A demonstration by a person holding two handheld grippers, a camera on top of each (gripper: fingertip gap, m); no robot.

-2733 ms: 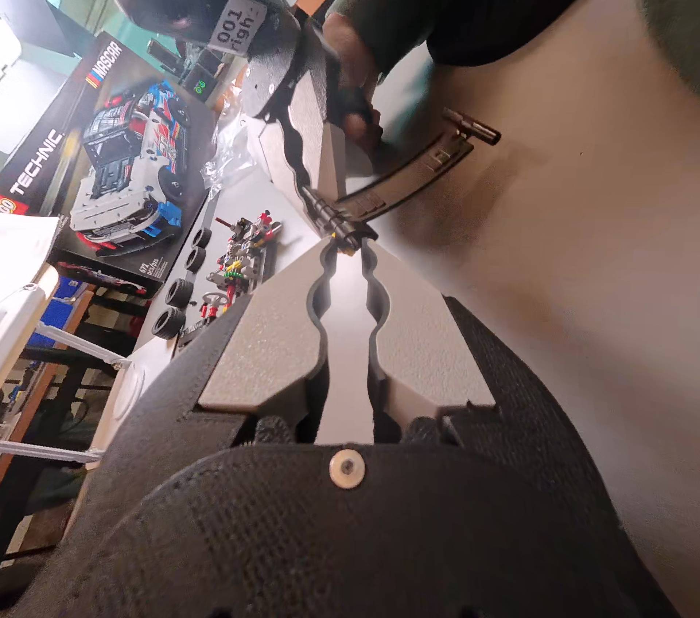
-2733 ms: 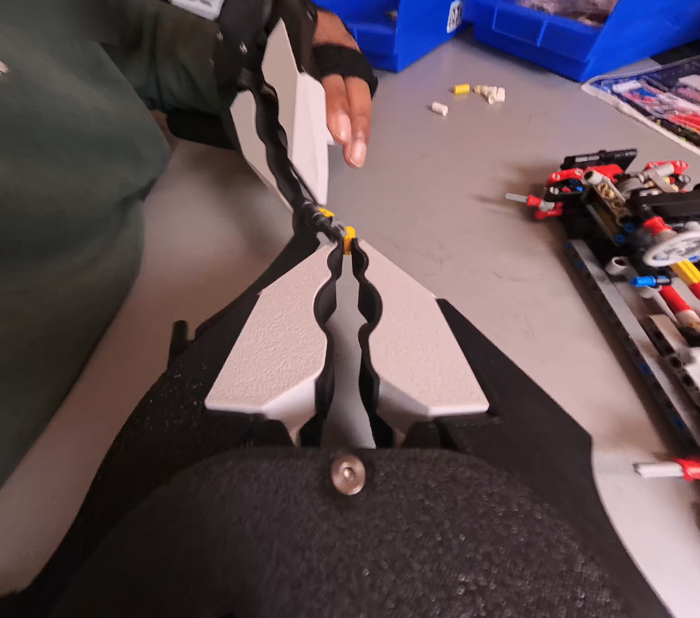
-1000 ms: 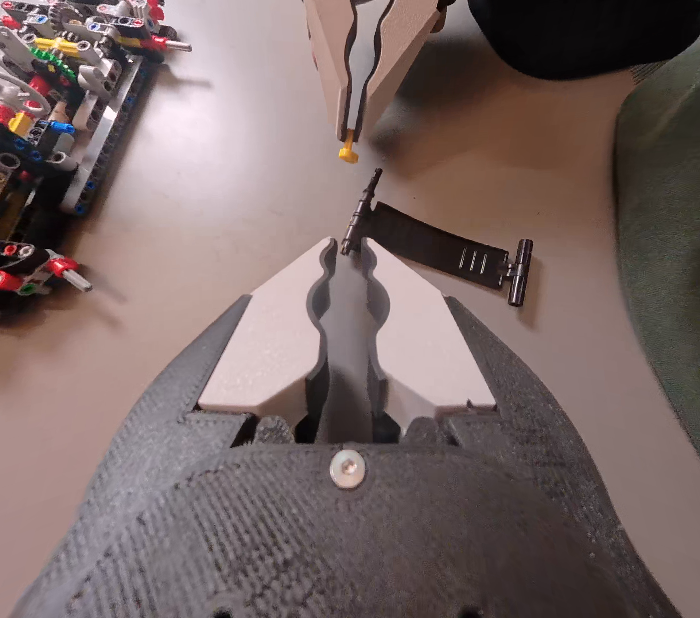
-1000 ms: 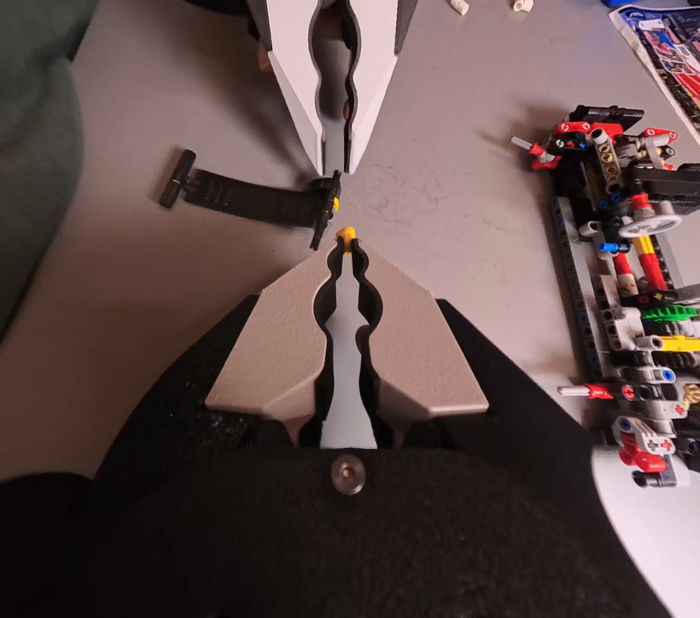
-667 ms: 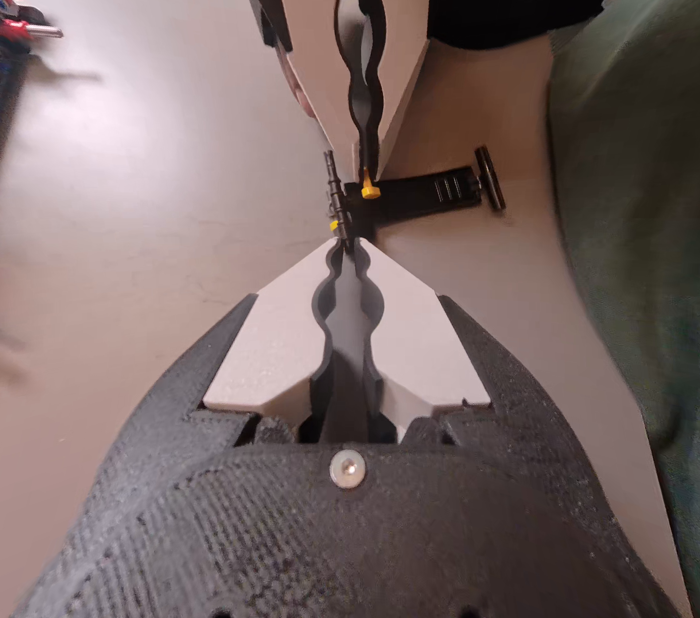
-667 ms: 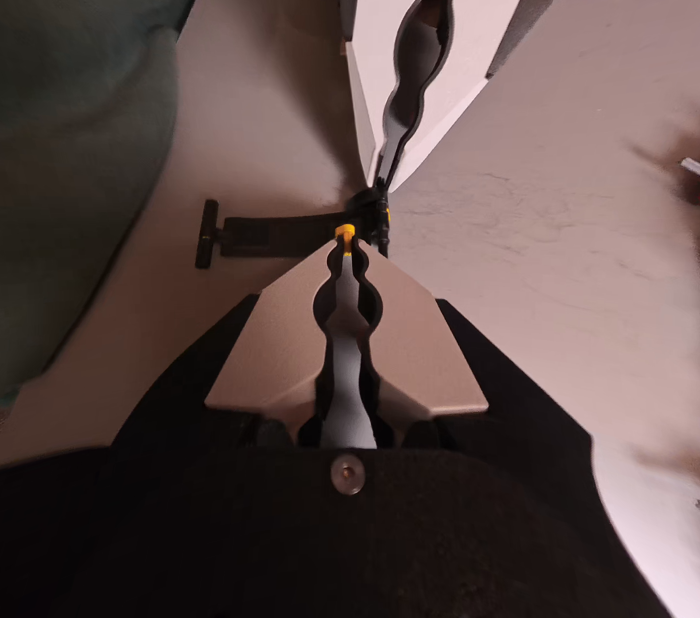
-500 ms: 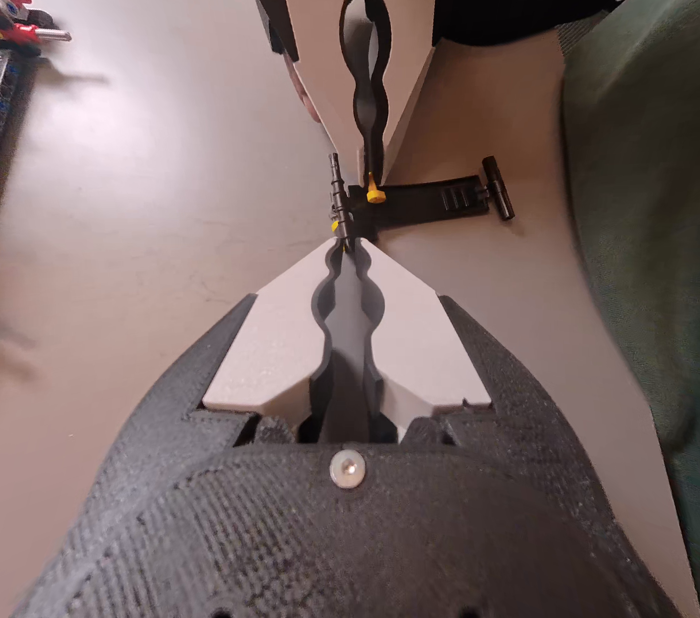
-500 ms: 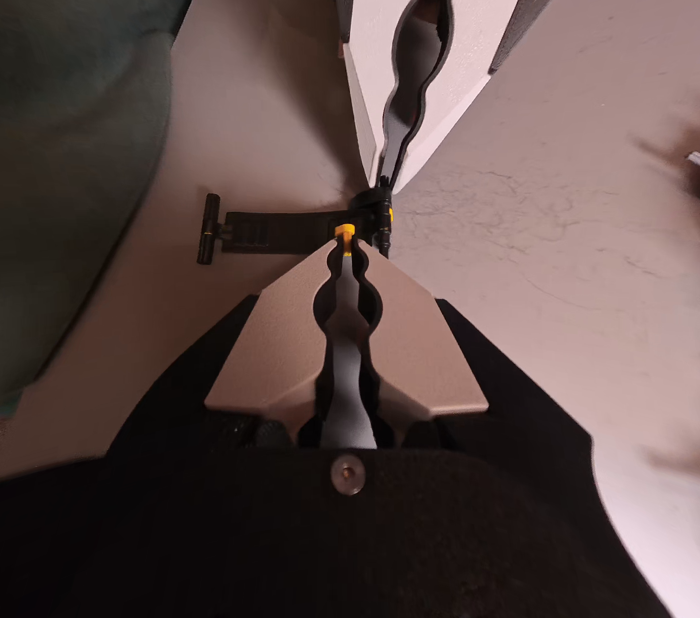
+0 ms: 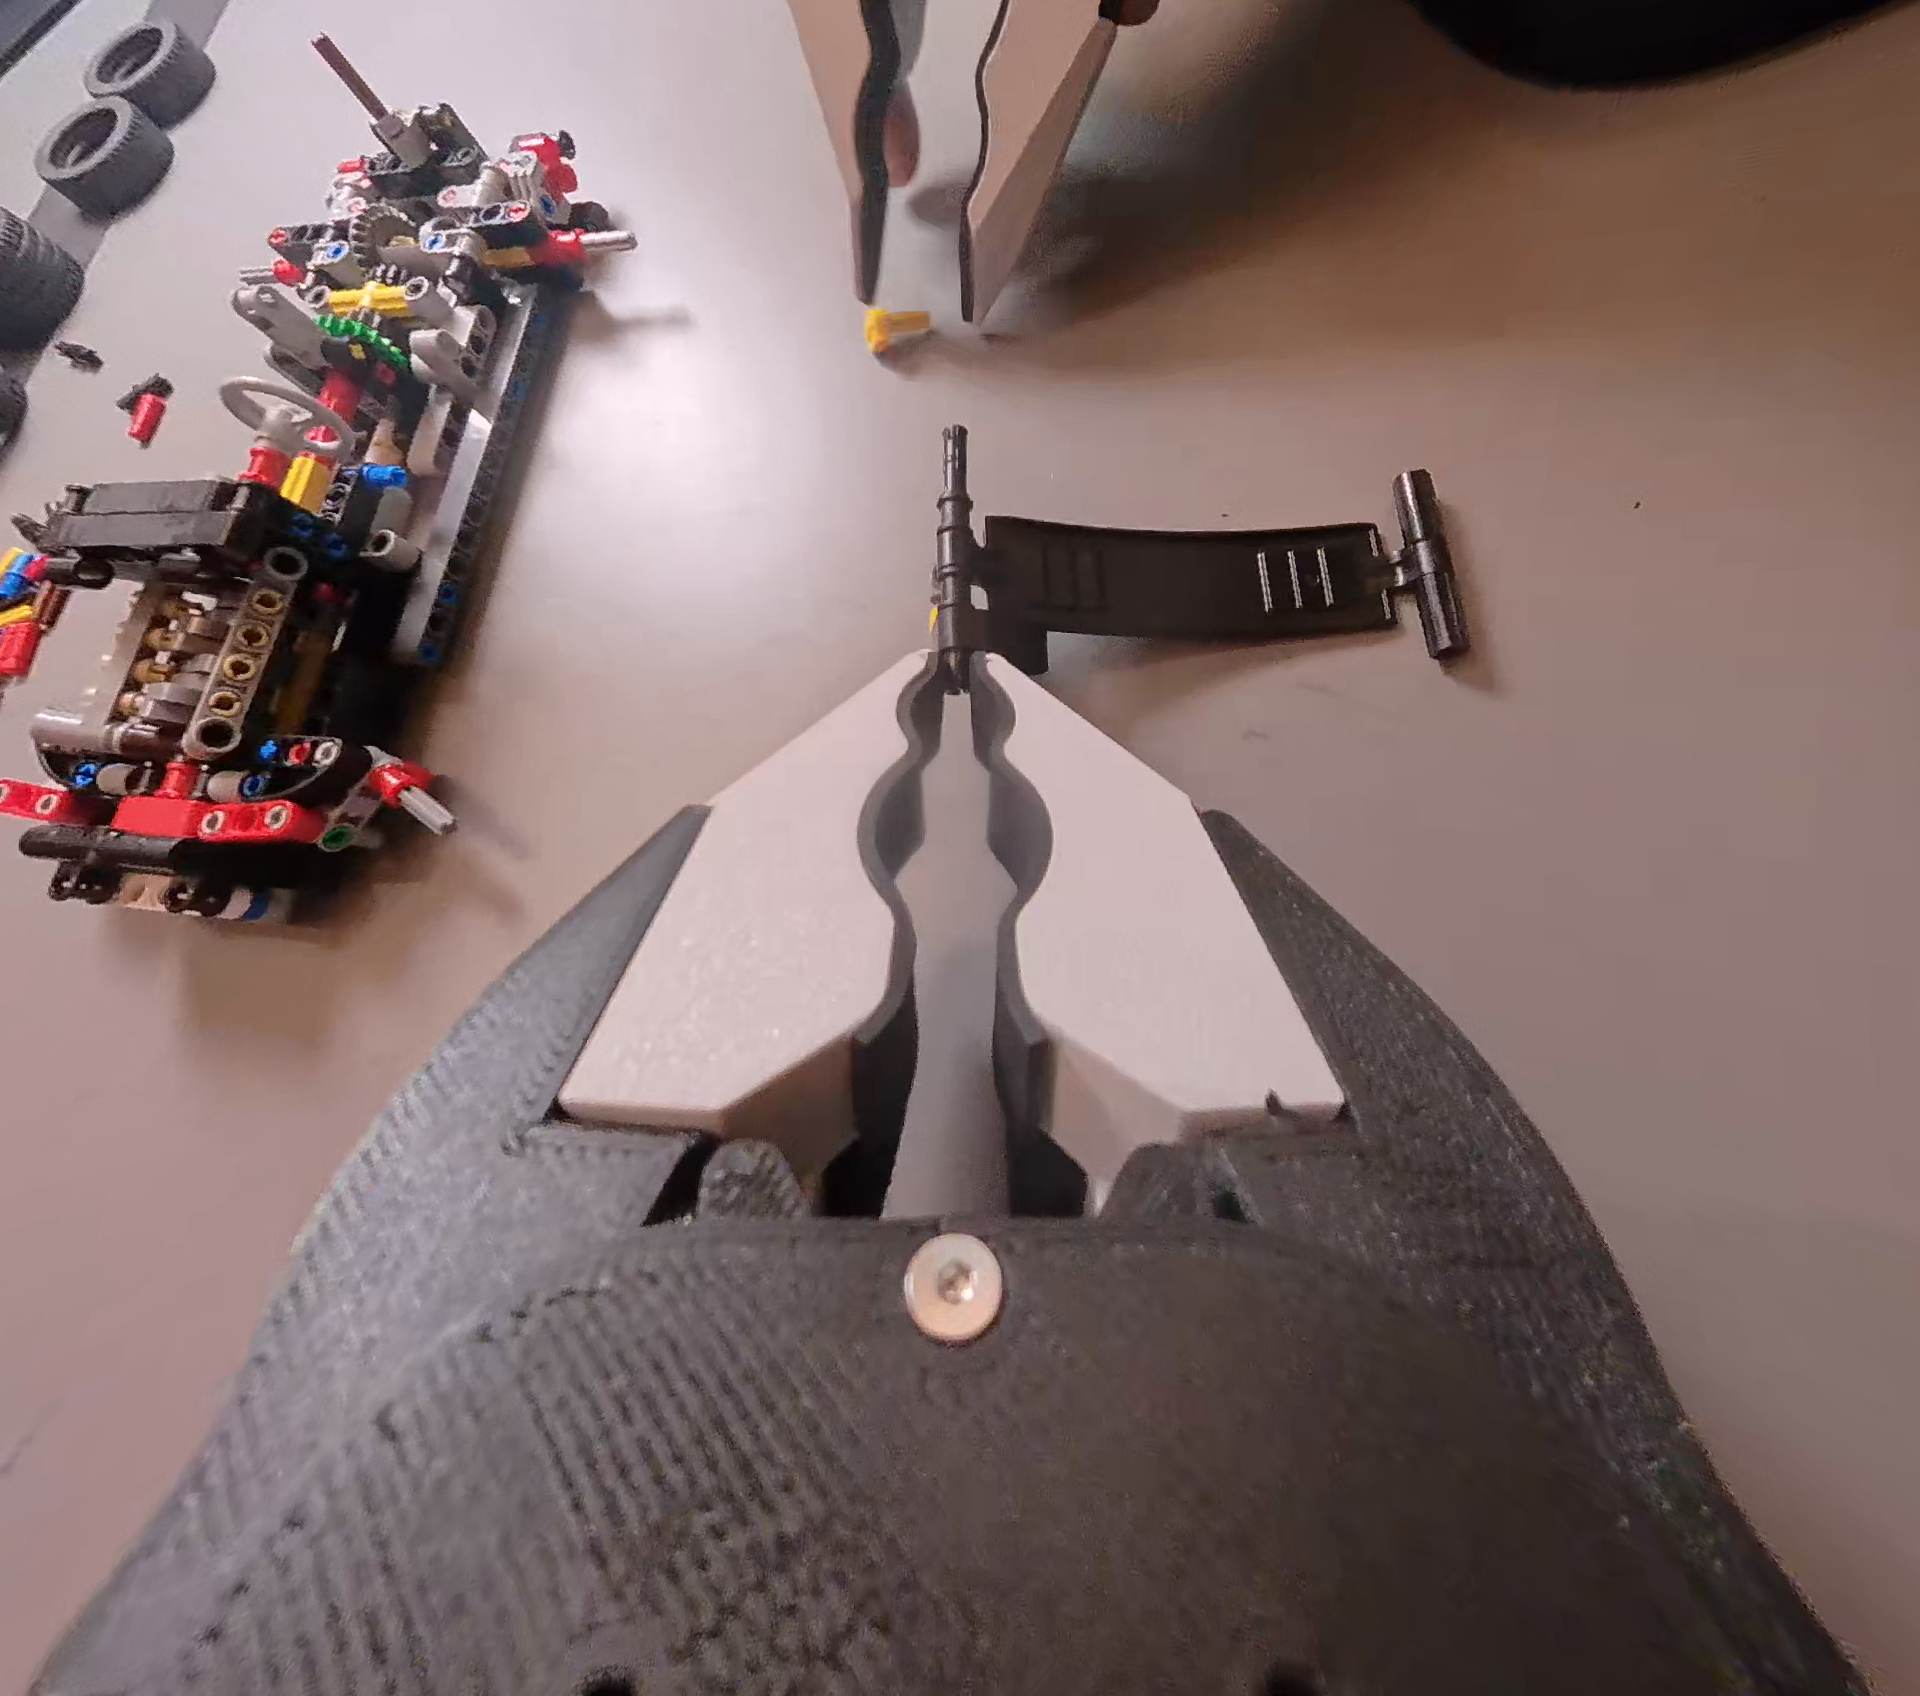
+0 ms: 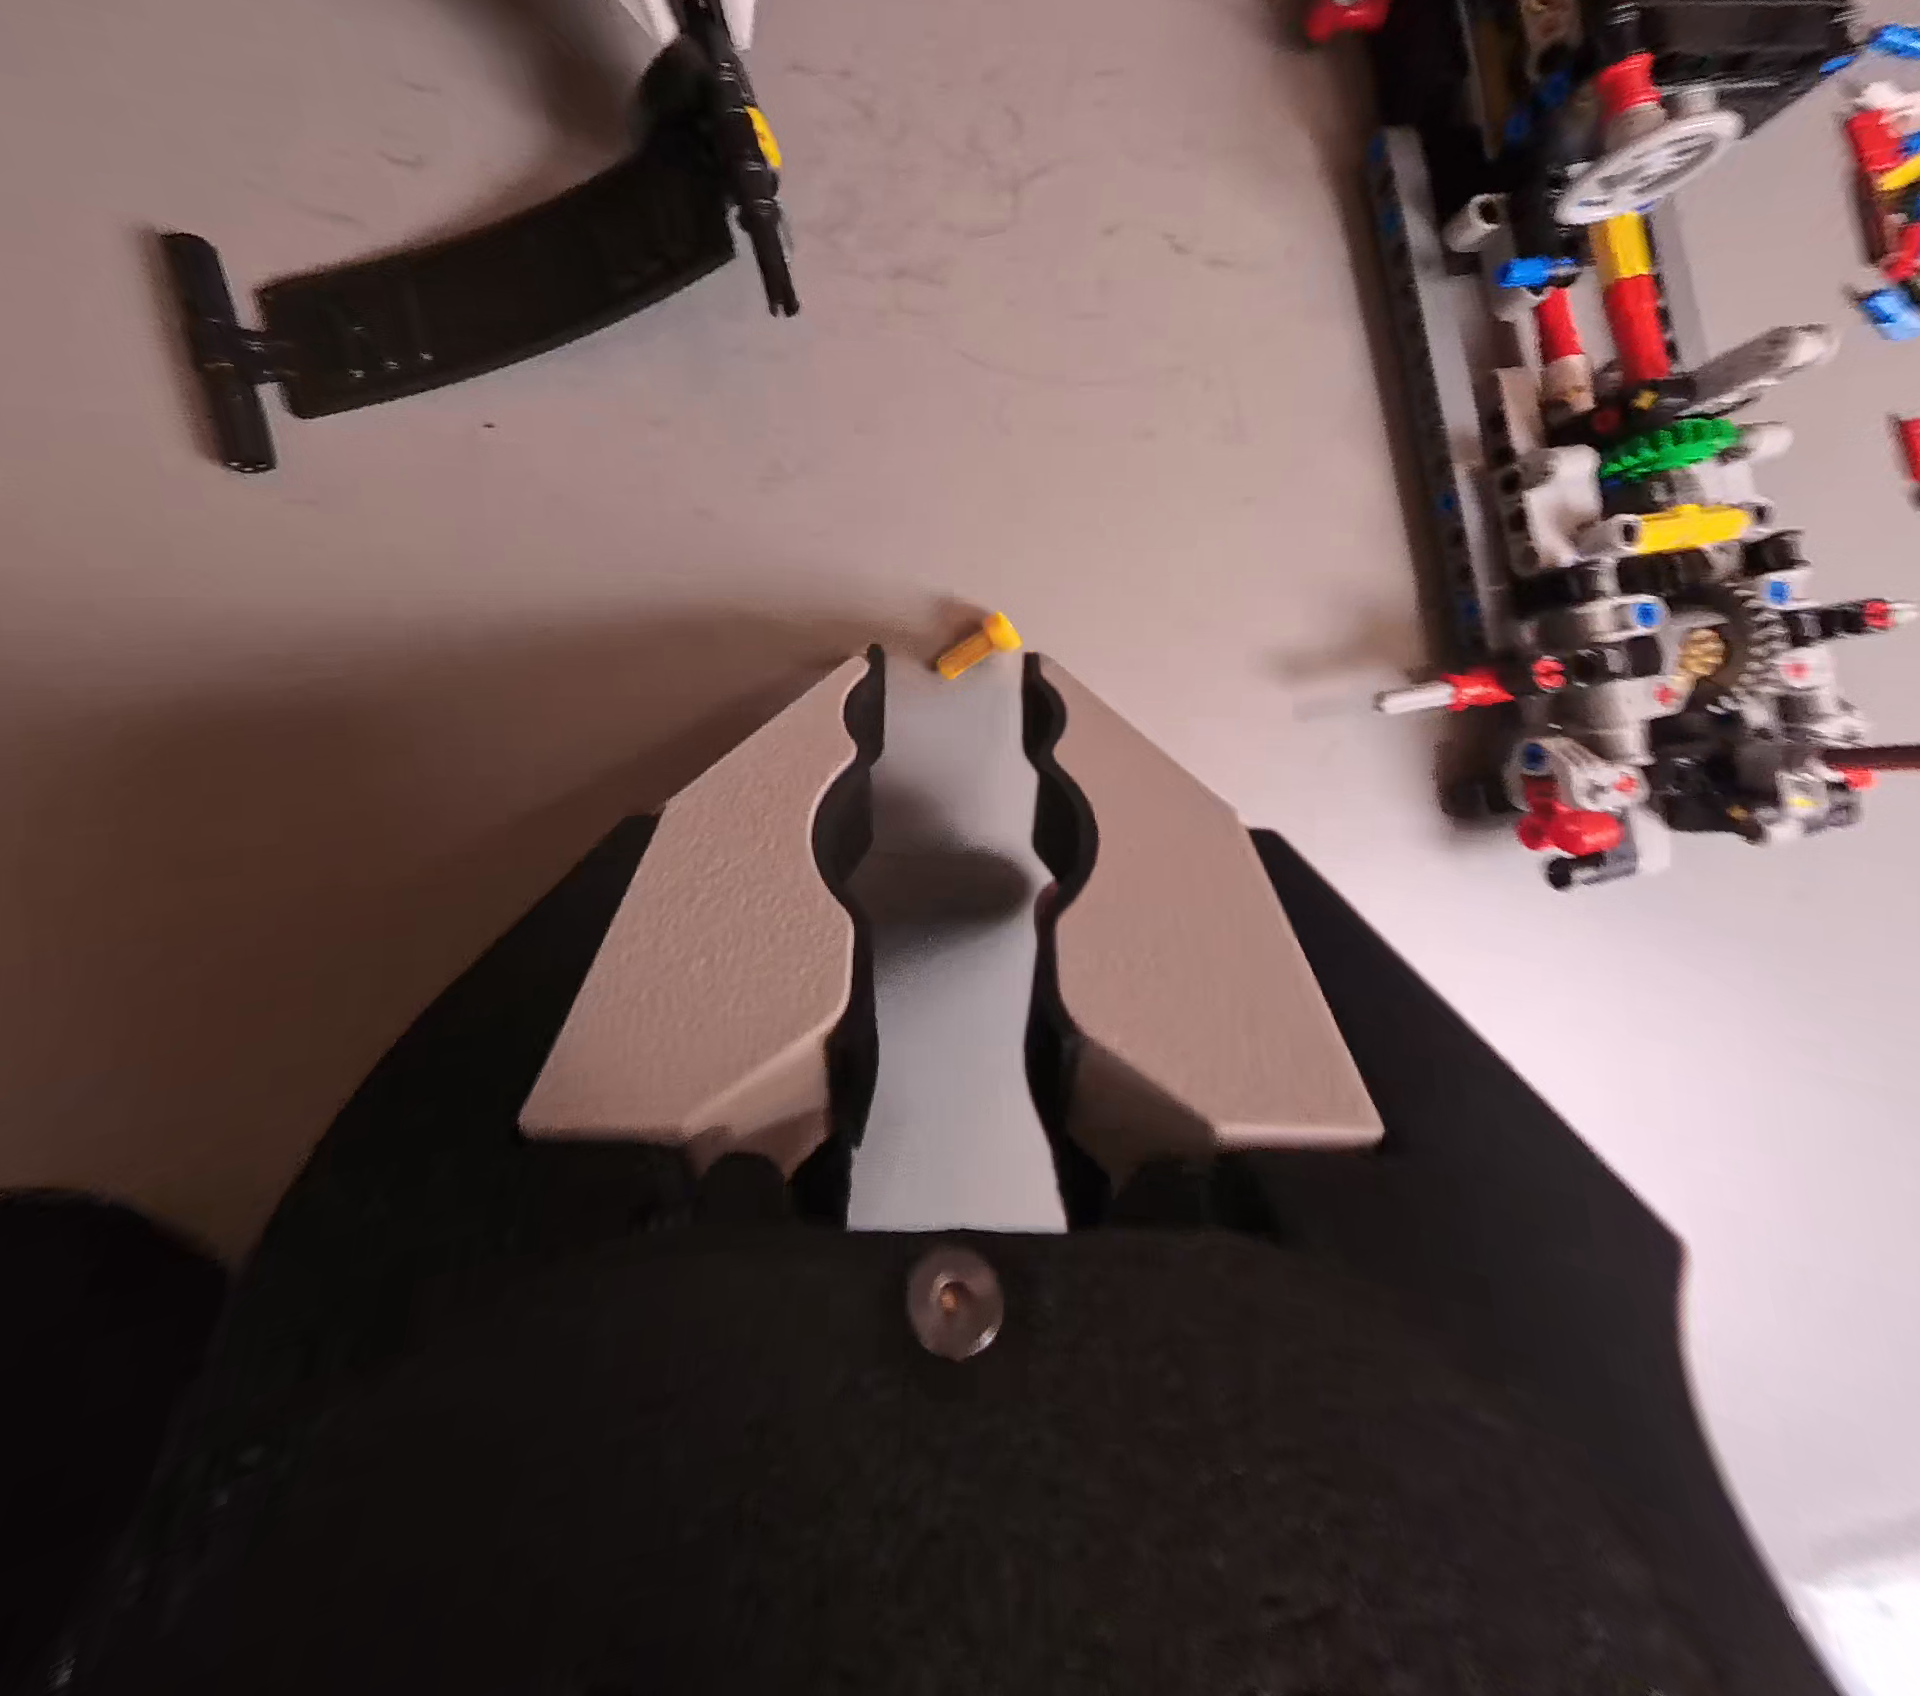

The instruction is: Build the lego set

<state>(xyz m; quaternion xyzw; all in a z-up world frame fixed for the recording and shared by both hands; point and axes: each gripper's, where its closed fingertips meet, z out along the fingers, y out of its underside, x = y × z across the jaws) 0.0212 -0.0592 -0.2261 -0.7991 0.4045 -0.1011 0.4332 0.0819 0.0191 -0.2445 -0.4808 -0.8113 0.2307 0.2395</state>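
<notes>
The left gripper (image 9: 954,672) has its fingers pressed together on the lower end of a thin black axle (image 9: 951,545), which runs straight ahead of its tips. A curved black panel (image 9: 1174,581) hangs off that axle to the right of the fingers and lies on the grey table (image 9: 1558,815), ending in a short black crossbar (image 9: 1429,563). The right gripper (image 10: 948,659) has its fingers apart and holds nothing. A small yellow pin (image 10: 977,645) lies loose on the table just beyond its tips, between them and slightly toward the right finger. Well off to the right of those fingers stands the part-built chassis (image 10: 1621,420).

The step in hand appears to be picking the pin up for fitting to the axle end of the panel. To do it well, the right gripper should probably settle lower so the tips straddle the pin, then close across its shaft rather than its wider head, leaving the end that goes in exposed. The pin lies at a slant to the fingers, so turning the wrist to square up first would help; a skewed pinch could flick it away. The left gripper should hold the axle steady, with its free end kept clear and facing the other tool.
</notes>
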